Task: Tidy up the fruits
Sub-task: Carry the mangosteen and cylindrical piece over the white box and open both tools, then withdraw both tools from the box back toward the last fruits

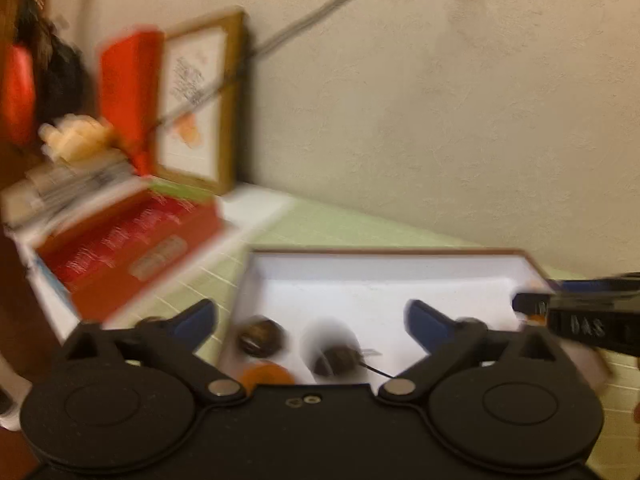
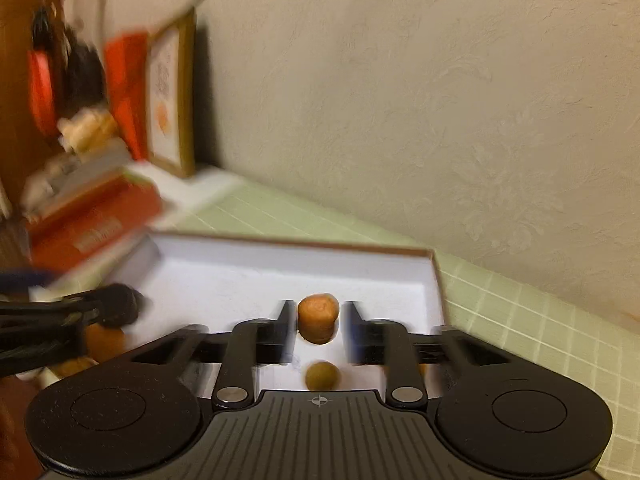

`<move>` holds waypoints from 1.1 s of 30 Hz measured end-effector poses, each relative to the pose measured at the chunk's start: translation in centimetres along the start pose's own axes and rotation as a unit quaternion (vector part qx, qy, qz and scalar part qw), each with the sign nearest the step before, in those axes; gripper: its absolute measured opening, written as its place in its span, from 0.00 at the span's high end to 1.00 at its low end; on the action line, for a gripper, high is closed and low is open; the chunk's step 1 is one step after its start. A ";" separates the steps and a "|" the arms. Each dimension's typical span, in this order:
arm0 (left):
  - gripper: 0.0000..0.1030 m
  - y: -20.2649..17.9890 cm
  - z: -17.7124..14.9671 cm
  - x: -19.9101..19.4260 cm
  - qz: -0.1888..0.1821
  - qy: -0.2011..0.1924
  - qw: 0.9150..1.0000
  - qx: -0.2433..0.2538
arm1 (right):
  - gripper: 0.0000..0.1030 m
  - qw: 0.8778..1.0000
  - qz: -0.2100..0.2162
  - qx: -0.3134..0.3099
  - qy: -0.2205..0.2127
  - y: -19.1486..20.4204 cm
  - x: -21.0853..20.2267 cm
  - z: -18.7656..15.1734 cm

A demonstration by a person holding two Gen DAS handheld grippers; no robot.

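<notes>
A shallow white box [image 1: 380, 276] lies on a pale green tiled counter; it also shows in the right wrist view [image 2: 280, 268]. My left gripper [image 1: 312, 320] is open over its near end, above two dark brown fruits [image 1: 262, 336] [image 1: 336, 360] and an orange fruit [image 1: 264, 374]. My right gripper [image 2: 318, 322] has its jaws a little apart on either side of a small orange fruit [image 2: 318, 322], blurred by motion; I cannot tell if they touch it. An olive-brown fruit [image 2: 322, 376] lies below it. The right gripper shows at the edge of the left wrist view [image 1: 580, 312].
A red box [image 1: 132, 248] on a white box stands left of the white box. A framed picture [image 1: 196, 100] leans on the beige wall behind it. The green tiled counter [image 2: 520, 320] runs to the right. More orange fruit [image 2: 104, 340] lies at the box's left end.
</notes>
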State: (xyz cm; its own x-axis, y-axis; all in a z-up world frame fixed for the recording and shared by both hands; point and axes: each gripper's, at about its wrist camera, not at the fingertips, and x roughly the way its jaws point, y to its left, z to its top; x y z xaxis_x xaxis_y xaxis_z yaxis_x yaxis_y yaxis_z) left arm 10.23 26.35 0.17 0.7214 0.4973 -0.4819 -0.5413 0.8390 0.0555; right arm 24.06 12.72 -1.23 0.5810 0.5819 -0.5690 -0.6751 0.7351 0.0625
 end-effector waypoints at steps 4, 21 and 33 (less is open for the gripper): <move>0.06 0.6 0.3 0.2 -0.013 -0.003 1.000 -0.002 | 0.03 0.999 0.008 0.005 -0.042 -0.3 -0.8 -0.3; 0.06 2.1 0.2 0.1 -0.003 0.004 1.000 -0.007 | 0.00 0.999 0.010 0.009 -0.033 -0.7 -0.5 -0.6; 0.06 2.3 0.3 -0.5 -0.001 0.006 1.000 -0.004 | 0.00 0.999 0.020 0.012 -0.028 -0.8 -1.3 -0.5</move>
State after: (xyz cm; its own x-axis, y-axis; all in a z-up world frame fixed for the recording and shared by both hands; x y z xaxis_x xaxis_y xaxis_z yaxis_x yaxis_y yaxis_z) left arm 8.77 28.09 0.80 0.7169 0.4930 -0.4930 -0.5436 0.8380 0.0475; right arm 23.58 11.18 -0.93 0.5783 0.6295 -0.5189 -0.6882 0.7180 0.1041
